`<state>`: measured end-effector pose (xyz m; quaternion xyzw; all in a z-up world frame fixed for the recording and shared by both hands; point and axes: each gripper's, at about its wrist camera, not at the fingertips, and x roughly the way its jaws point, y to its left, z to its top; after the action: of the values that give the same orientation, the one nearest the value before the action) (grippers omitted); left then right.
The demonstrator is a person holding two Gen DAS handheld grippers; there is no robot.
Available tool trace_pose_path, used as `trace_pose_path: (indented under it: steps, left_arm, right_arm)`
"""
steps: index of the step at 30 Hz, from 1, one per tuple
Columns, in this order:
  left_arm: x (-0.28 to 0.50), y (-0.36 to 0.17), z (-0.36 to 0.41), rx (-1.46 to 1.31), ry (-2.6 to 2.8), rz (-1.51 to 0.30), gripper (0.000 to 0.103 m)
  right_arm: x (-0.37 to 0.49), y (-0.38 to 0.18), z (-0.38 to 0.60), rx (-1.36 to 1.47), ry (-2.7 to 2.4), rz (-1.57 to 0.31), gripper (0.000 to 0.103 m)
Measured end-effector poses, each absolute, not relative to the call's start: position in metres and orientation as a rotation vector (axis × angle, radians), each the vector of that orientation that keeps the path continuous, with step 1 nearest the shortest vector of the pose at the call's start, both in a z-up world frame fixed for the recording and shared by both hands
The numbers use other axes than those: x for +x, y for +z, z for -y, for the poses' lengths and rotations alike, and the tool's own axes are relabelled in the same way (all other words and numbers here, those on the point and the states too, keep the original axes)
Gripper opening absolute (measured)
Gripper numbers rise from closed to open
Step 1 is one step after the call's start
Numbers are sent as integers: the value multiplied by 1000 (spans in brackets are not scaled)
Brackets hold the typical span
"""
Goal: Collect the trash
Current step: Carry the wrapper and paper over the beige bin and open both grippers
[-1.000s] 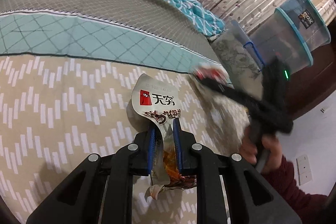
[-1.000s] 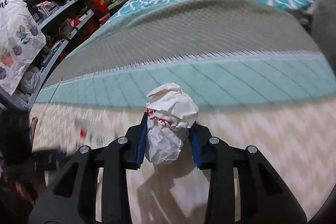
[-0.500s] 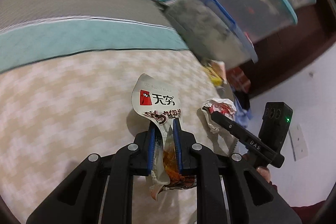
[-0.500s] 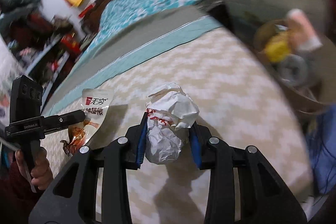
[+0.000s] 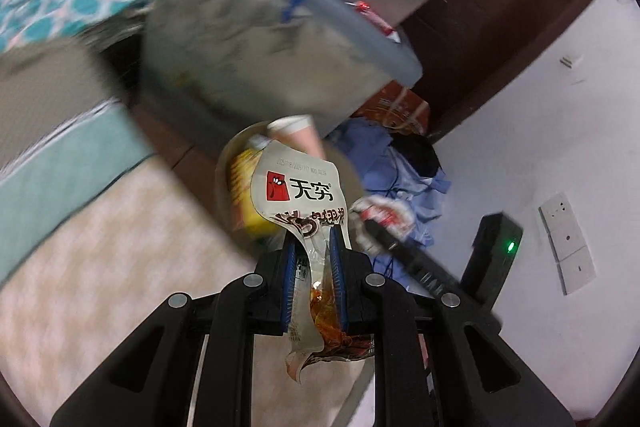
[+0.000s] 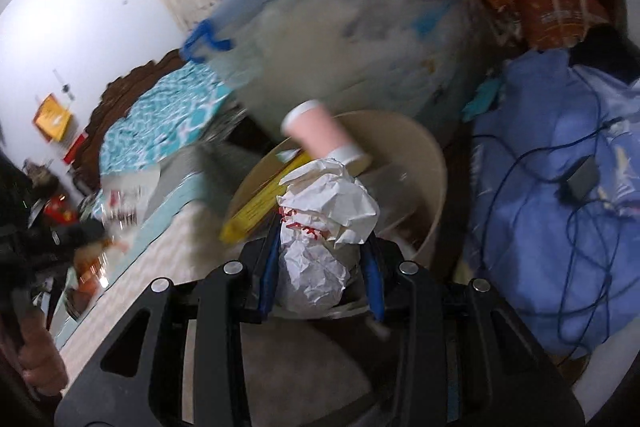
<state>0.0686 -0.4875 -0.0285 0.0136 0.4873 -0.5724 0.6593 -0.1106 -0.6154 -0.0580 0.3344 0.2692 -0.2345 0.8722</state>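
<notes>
My left gripper (image 5: 314, 239) is shut on an opened snack wrapper (image 5: 298, 187) with a red logo, held up in front of a beige waste bin (image 5: 224, 167). The right gripper (image 6: 322, 235) is shut on a crumpled white paper ball (image 6: 328, 211) just over the bin's rim (image 6: 436, 179). Inside the bin lie a pink cup (image 6: 320, 135) and a yellow pack (image 6: 260, 207). In the left wrist view the right gripper (image 5: 372, 223) shows beside the wrapper, carrying the paper ball (image 5: 380, 213). The left gripper and its wrapper (image 6: 120, 195) appear blurred at the left of the right wrist view.
A clear storage box with a blue lid (image 5: 260, 39) stands right behind the bin, another stacked above it. A blue cloth pile with black cables (image 6: 560, 187) lies right of the bin. The patterned bed (image 5: 100, 287) is at left, a wall socket (image 5: 566, 243) at right.
Both grippers have swung off the bed toward the bin beside it, each still holding its piece of trash. The bin and the blue cloth pile have come into view.
</notes>
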Motion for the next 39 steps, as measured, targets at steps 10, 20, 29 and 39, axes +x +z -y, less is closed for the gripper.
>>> trace_pose_path:
  steps: [10,20,29,39]
  left_arm:
    - [70,-63,593,186,-1254,-1139,20]
    - [65,-52,580,177,-1252,-1106,54]
    - [49,-39,525,151,-1261,-1096,58]
    - [22,-40,436,212,-1157,-1030,66]
  right_arm:
    - [-82,-78,631,640,-541,-628,62]
    - [-96,-67,597,629,-429,-598,73]
    - [-157,-43,575,652,-567,-487,73]
    - [-172,-36,534,732,-536,-470,73]
